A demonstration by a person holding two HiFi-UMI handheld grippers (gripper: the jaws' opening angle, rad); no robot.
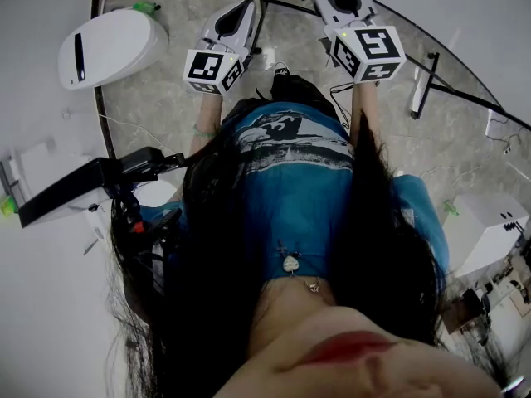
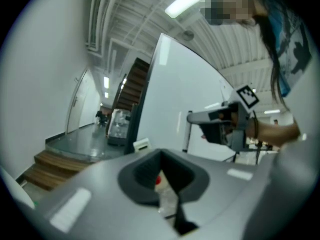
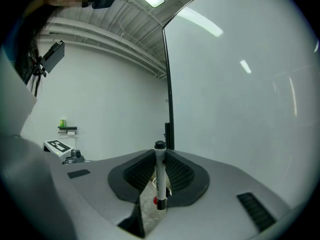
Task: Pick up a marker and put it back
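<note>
Out to the left of the white board (image 3: 240, 94), the left gripper (image 2: 164, 176) is hanging level in the air. Its jaws are standing slightly released, with a thin gap between the dark pads and nothing in it. Only a sliver of floor (image 1: 158, 98) and a small red spot (image 2: 159, 180) are showing through the gap.

Nearer the board, in line with its black edge (image 3: 168, 84), the right gripper (image 3: 161, 159) is grasping the marker (image 3: 160, 179). The ridged pads are clenching the white barrel about halfway along. The marker is standing upright between them, with its black cap poking out above the jaws. It is being held up in the air in front of the board. How close the cap is sitting to the board's face I cannot tell.

The pick-up looks done and the putting back is not. None of the views is showing plainly where the marker belongs.

The main risk seems to be the grip itself. A round, smooth barrel pinched at one narrow band may swivel or slide if the gripper is tipping or swinging quickly. If the jaws are easing off before the marker is resting on something, it is likely to drop to the floor and roll away. The upright cap may also be knocking the board or its edge on the way, which could twist the marker out of line. The idle left gripper, hovering left of the board, may get in the way if the two are brought together.
</note>
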